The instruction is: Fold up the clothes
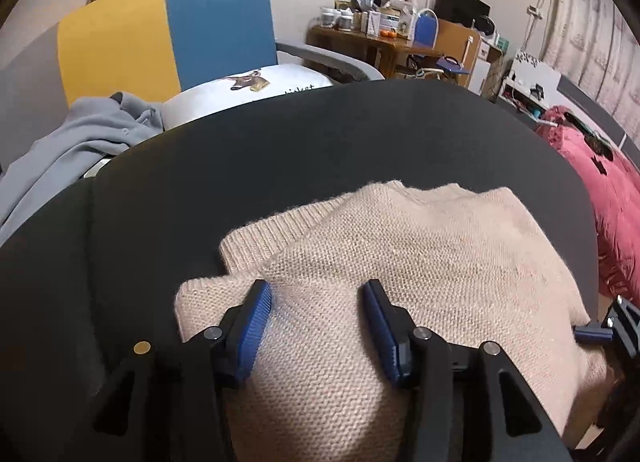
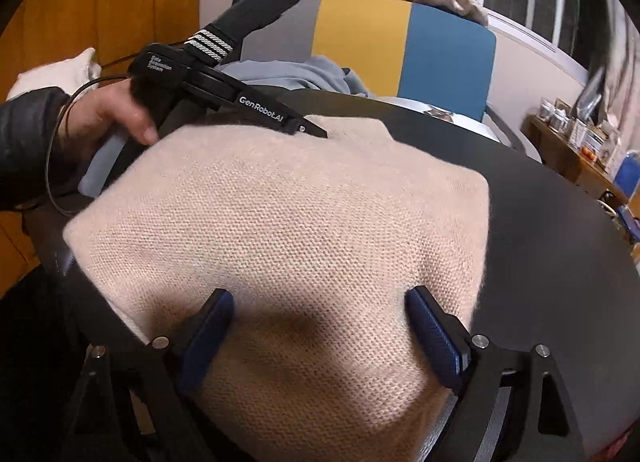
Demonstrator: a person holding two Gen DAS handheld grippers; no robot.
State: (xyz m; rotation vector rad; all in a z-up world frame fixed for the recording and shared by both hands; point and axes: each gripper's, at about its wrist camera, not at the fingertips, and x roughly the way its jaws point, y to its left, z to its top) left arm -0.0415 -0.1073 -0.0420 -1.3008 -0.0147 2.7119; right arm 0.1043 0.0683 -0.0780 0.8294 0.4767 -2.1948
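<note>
A beige knitted sweater (image 1: pixel 400 262) lies folded into a compact block on a round black table (image 1: pixel 280 165). My left gripper (image 1: pixel 318 290) is open, its blue pads resting on the sweater's near left part. My right gripper (image 2: pixel 320 298) is open too, its pads pressed on the sweater (image 2: pixel 280 221) near its right edge. The left gripper also shows in the right wrist view (image 2: pixel 316 129), held by a hand at the sweater's far left. The right gripper's tip shows at the right edge of the left wrist view (image 1: pixel 592 332).
A grey garment (image 1: pixel 80 141) and a white printed cushion (image 1: pixel 248 89) lie on a yellow-and-blue chair (image 1: pixel 168 25) behind the table. A pink quilt (image 1: pixel 608 197) is on the right. A cluttered wooden desk (image 1: pixel 384 41) stands at the back.
</note>
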